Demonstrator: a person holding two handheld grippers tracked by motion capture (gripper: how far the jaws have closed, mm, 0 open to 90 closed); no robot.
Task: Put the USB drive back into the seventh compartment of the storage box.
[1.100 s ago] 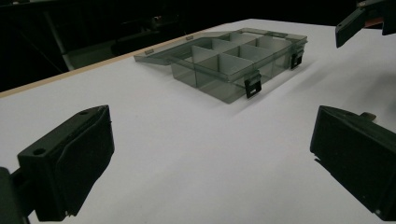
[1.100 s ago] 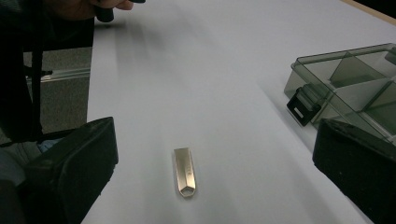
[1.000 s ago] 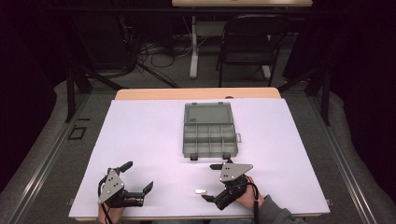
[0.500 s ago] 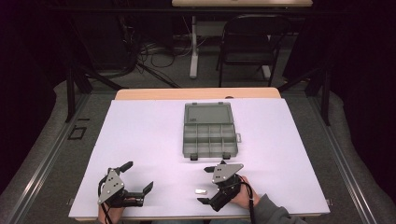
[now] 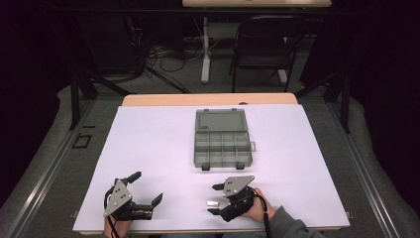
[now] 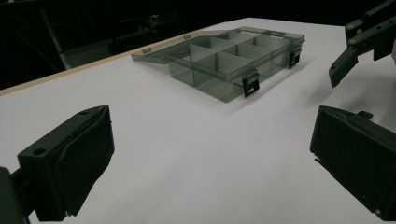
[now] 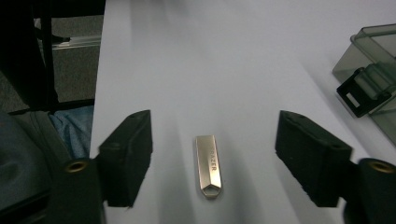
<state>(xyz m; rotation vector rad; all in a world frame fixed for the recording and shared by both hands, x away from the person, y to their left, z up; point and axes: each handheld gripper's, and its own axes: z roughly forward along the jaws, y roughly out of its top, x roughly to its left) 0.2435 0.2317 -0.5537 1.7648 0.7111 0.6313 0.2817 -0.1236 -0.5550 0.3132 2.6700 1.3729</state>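
Right claw (image 7: pixel 212 163), held low and level, has been closing around the untouched metal stick (image 7: pixel 208 165).

1. A table (image 5: pixel 148 148) with a white top carries everything; a strip of bare wood shows along its far edge.
2. A grey see-through compartment box (image 5: pixel 222 146) sits on it, mid-table, its lid (image 5: pixel 221 120) flat open on the far side and two black latches on the near wall.
3. A small metal stick (image 5: pixel 213 203), gold-toned in the right gripper view (image 7: pixel 208 165), lies flat near the front edge, well apart from the box
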